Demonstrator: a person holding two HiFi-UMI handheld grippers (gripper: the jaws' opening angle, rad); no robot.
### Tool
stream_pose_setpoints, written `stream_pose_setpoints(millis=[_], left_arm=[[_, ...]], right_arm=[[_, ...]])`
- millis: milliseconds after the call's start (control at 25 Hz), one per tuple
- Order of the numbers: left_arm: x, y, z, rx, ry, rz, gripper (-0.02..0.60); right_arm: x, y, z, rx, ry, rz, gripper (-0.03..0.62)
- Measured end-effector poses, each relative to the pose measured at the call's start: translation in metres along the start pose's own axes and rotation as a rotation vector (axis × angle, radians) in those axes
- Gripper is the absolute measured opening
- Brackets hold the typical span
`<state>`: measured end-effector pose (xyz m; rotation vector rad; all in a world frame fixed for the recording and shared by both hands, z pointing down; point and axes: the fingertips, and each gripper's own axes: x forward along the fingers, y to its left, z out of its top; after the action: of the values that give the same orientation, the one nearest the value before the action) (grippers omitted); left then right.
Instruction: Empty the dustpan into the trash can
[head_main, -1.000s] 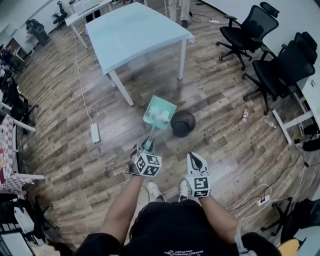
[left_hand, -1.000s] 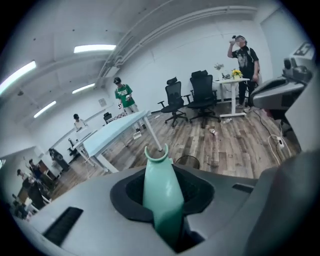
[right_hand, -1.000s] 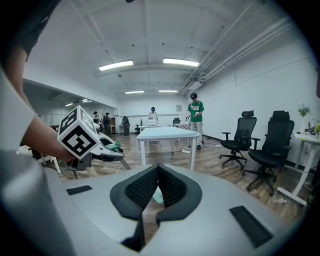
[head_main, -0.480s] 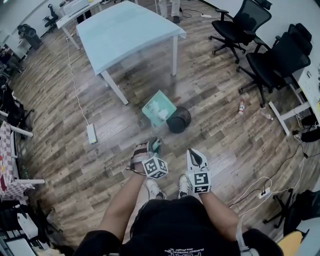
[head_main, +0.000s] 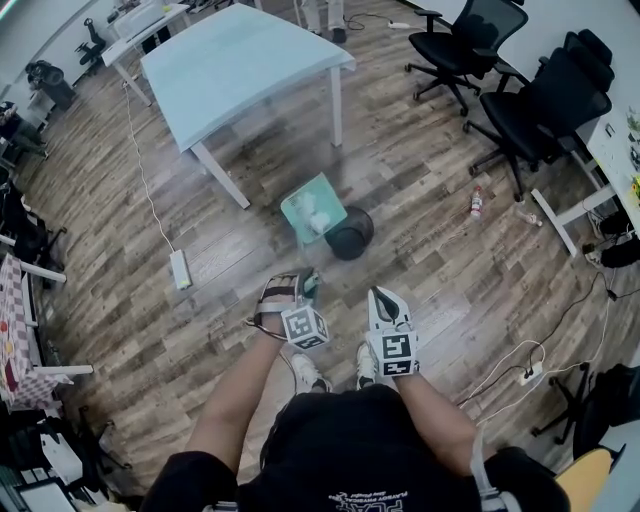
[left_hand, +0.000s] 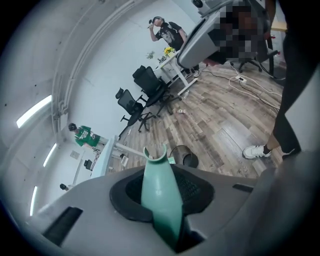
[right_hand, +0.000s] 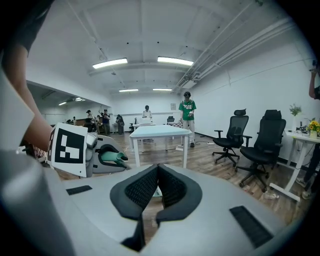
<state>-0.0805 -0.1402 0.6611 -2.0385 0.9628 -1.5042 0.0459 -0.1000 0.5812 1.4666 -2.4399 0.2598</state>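
A teal dustpan (head_main: 313, 210) with white scraps in it hangs over the floor, tilted toward the black mesh trash can (head_main: 349, 233), its right edge at the can's rim. My left gripper (head_main: 304, 287) is shut on the pan's teal handle (left_hand: 159, 190), which runs up between the jaws in the left gripper view. Beyond the handle there, the trash can (left_hand: 184, 156) shows. My right gripper (head_main: 382, 298) hangs to the right of the left one, shut with nothing in it; its pads (right_hand: 170, 187) meet at the tips. In the right gripper view the left gripper (right_hand: 100, 155) is at the left.
A light blue table (head_main: 240, 60) stands beyond the can. Black office chairs (head_main: 540, 100) are at the far right. A power strip (head_main: 180, 268) with a long cable lies left, a bottle (head_main: 476, 202) right. Another strip (head_main: 525, 375) with cables lies near right. My shoes (head_main: 310, 372) are below the grippers.
The left gripper has rolled with the handle, and the dustpan has tipped and come closer to the trash can's rim. The right gripper has kept its place beside it.
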Motion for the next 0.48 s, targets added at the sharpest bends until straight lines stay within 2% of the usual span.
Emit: stream_pose_setpoints(millis=[240, 480], left_arm=[[0.002, -0.02, 0.013, 0.138, -0.004, -0.038, 0.1], [0.006, -0.032, 0.026, 0.241, 0.016, -0.04, 0.1]], right_arm=[[-0.011, -0.007, -0.005, 0.001, 0.004, 0.006, 0.025], [-0.02, -0.017, -0.014, -0.006, 0.007, 0.03, 0.024]])
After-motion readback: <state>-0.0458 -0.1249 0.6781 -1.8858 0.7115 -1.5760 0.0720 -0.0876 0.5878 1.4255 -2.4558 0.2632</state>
